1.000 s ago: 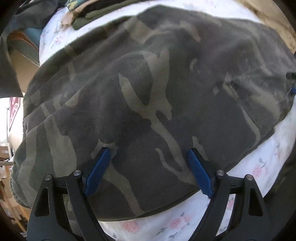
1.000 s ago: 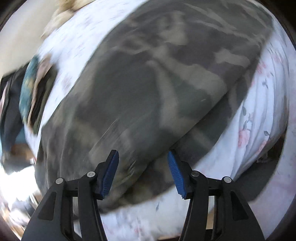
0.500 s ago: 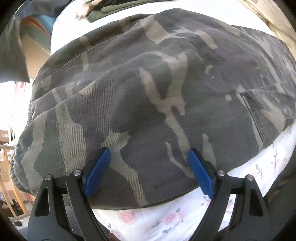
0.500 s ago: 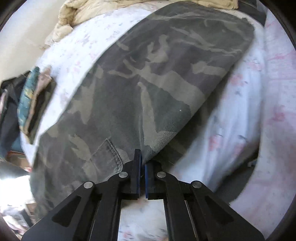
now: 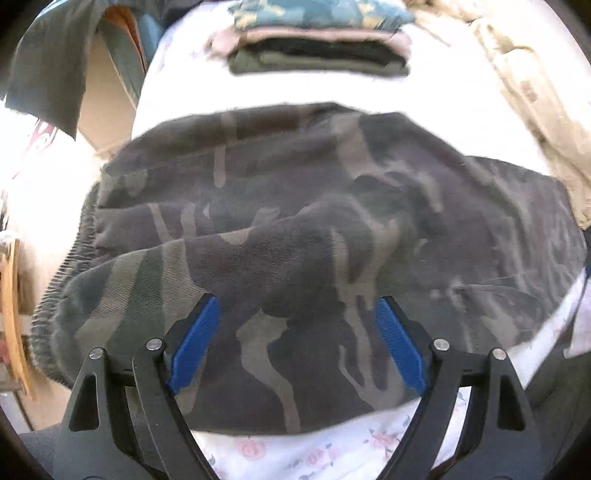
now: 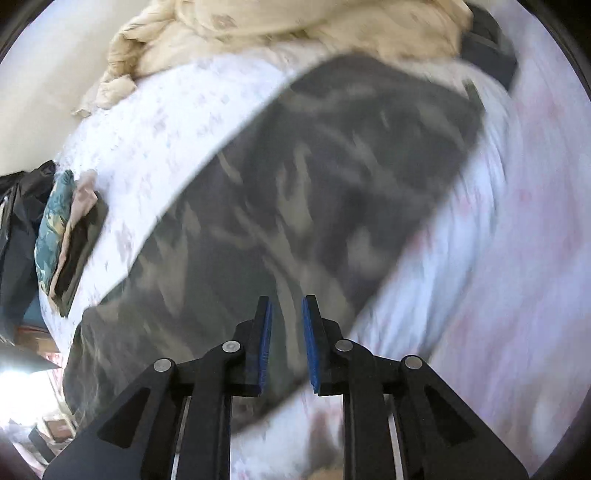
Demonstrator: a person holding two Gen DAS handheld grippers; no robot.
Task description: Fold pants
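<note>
Since half a second ago your right gripper (image 6: pixel 287 339) has gone from pinched tight to a narrow gap, and the left view has swung up: the stack of folded clothes (image 5: pixel 317 48) at the far side of the bed is now in frame. Both views are motion-blurred.

The camo pants (image 5: pixel 314 258) lie flat on the floral bedsheet (image 5: pixel 295 454), already doubled. In the right view the long axis runs diagonally from near left, under the jaws, to far right, ending near the beige duvet (image 6: pixel 295 26).

Right gripper: jaws slightly apart, camo cloth visible through the gap. I can't tell whether the pads (image 6: pixel 266 347) still hold any fabric or have just let go.

Left gripper (image 5: pixel 295 343): jaws wide apart, empty, hanging over the near edge of the pants close to the ribbed elastic hem (image 5: pixel 66 273) at far left.

My read: the next fold goes along that long axis. Your left is nearer the elastic end, your right sits mid-edge.
</note>
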